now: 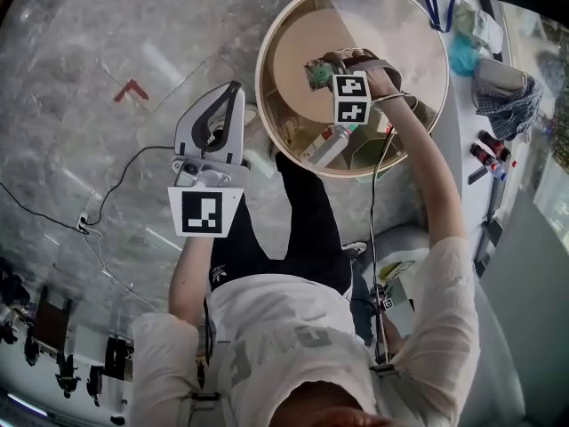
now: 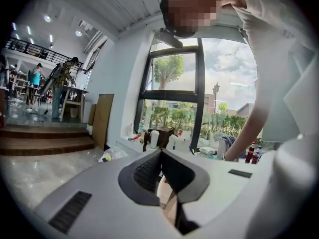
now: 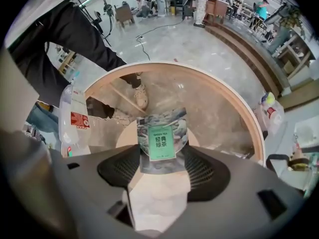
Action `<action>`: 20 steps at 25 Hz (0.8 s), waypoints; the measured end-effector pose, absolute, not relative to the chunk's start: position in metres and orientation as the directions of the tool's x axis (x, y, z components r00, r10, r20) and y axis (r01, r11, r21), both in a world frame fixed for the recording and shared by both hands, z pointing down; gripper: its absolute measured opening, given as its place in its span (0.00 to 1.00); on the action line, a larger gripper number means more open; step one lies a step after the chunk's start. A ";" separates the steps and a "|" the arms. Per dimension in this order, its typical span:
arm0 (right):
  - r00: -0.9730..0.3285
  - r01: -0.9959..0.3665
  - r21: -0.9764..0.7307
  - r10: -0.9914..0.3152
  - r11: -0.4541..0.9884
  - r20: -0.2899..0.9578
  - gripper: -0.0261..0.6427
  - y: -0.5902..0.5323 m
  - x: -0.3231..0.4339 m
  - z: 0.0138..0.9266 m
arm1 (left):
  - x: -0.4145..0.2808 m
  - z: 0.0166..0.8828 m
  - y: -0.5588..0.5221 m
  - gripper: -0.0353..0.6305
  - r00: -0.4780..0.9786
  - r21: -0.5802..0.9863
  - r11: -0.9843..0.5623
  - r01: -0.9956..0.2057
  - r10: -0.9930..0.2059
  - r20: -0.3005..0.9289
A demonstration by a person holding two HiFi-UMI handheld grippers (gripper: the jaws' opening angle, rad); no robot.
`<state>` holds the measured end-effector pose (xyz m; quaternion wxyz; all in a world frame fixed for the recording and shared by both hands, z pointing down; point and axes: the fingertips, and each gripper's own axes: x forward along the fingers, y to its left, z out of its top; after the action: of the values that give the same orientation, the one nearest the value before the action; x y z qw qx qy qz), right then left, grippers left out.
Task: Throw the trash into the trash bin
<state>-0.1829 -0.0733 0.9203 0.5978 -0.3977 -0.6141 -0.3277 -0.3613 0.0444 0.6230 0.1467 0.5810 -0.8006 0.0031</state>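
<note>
The trash bin (image 1: 267, 105) is round with a pale wooden rim (image 3: 239, 103) and see-through walls, and stands on the floor in front of the person. My right gripper (image 1: 324, 71) hangs over its opening, shut on a green tea packet (image 1: 317, 74). In the right gripper view the packet (image 3: 162, 136) sticks out past the gripper (image 3: 162, 156) above the bin's bottom. A plastic bottle (image 1: 327, 145) with a red label (image 3: 75, 118) lies inside the bin. My left gripper (image 1: 233, 92) is held left of the bin over the floor, shut and empty (image 2: 160, 153).
A white counter (image 1: 462, 123) to the right of the bin carries a checked cloth (image 1: 511, 96), small bottles (image 1: 489, 154) and other items. Cables (image 1: 98, 212) run across the marble floor at left. The person's legs and shoe (image 3: 139, 96) stand close against the bin.
</note>
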 end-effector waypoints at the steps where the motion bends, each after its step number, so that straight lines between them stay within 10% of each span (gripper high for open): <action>1: 0.034 0.882 -0.071 0.087 0.465 0.996 0.47 -0.074 -0.184 0.921 | -0.363 0.624 0.043 0.07 -0.285 0.171 0.328 -0.929 -0.929 0.235; 3: 0.037 0.879 -0.068 0.076 0.471 0.996 0.45 -0.076 -0.186 0.922 | -0.364 0.623 0.041 0.07 -0.284 0.180 0.328 -0.927 -0.931 0.230; 7: 0.007 0.888 -0.024 0.037 0.460 0.999 0.09 -0.082 -0.187 0.922 | -0.364 0.615 0.038 0.07 -0.274 0.172 0.314 -0.934 -0.936 0.222; 20: -0.309 0.706 0.268 -0.056 0.655 0.949 0.06 -0.114 -0.287 0.766 | -0.391 0.516 0.019 0.07 -0.258 0.108 0.262 -0.959 -0.965 0.055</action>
<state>-0.2867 -0.1140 0.7664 0.5438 -0.2229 -0.7294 -0.3502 -0.3906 0.0193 0.5156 0.0546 0.6067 -0.7926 -0.0260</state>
